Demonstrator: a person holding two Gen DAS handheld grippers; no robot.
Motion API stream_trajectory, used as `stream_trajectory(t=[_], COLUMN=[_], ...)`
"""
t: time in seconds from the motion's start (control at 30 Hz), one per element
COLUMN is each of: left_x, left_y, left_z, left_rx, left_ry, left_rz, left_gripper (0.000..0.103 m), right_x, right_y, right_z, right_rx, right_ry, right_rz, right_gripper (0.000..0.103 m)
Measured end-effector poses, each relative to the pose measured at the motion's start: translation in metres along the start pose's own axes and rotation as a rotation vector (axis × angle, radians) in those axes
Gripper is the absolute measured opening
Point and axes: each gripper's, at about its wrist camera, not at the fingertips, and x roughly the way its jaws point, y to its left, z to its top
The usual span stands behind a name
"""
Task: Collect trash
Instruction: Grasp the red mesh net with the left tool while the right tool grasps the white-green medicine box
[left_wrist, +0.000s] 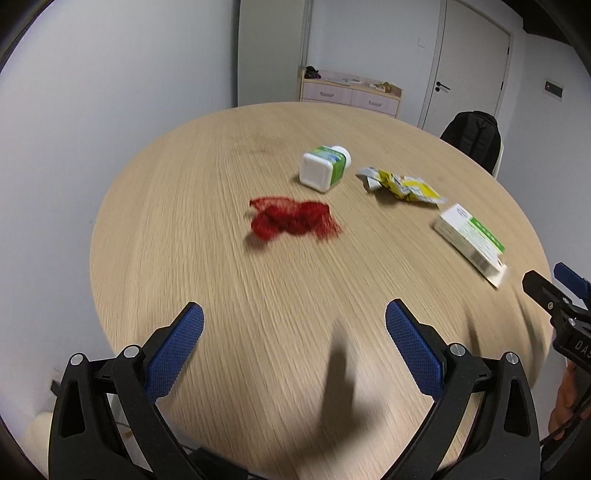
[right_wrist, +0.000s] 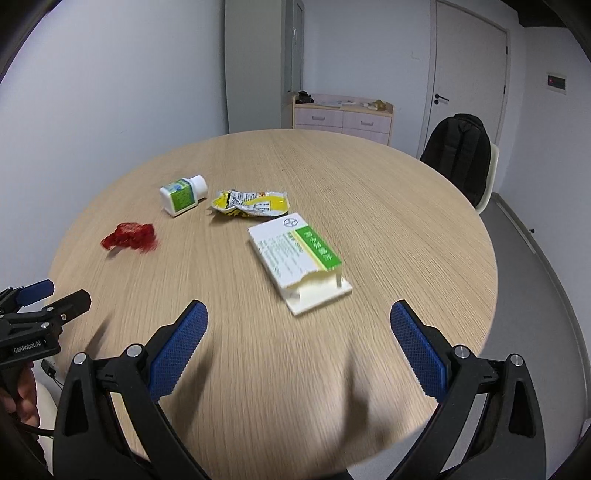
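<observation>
Both jaws spread wide, holding nothing: left gripper (left_wrist: 294, 325) faces limp red mesh net (left_wrist: 293, 218) dead ahead, likely light, snaggy, pinch its bunched middle.

Four pieces of trash lie apart on the round wooden surface (right_wrist: 369, 192): a crumpled red mesh net (right_wrist: 130, 236); a white pill bottle (right_wrist: 183, 195) with green label, lying on its side; a crumpled yellow-and-silver wrapper (right_wrist: 251, 203); a flat white-and-green medicine box (right_wrist: 295, 254), one end torn open.

round wooden table (right_wrist: 369, 192), red mesh netting perhaps (right_wrist: 129, 236), bottle (right_wrist: 183, 195), wrapper (right_wrist: 249, 202), box (right_wrist: 295, 254)
</observation>
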Motion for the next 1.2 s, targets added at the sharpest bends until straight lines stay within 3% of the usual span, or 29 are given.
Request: stream_trajectory(t=[0.4,0.73,0.83,0.9,1.0,1.2], left_x=[0.053,0.086,0.091,0.094,0.097,0.104], left_y=[0.005,-0.004,-0.004,-0.006,-0.007,-0.010], left_z=[0.053,0.068,0.072,0.073,0.073,0.075], left_rx=[0.007,0.043,0.043,0.051,0.057,0.060], left_ry=[0.048,0.109,0.111,0.124,0.136,0.144], left_rz=[-0.009,-0.017,-0.017,-0.019,-0.031,-0.038], left_gripper=[0.097,0.097,0.092,0.087,0.079,0.054], right_x=[0.054,0.093,0.097,0.101,0.104,0.105], right_y=[0.000,-0.002,0.001,0.005,0.012,0.016], right_z=[0.043,0.052,0.052,0.053,0.054,0.054], right_rx=[-0.003,0.023,0.021,0.013,-0.011,-0.024], right_ry=[0.084,0.178,0.186,0.193,0.201,0.209], right_rz=[0.020,0.035,0.040,0.051,0.048,0.018], right_gripper=[0.095,0.095,0.095,0.088,0.086,0.073])
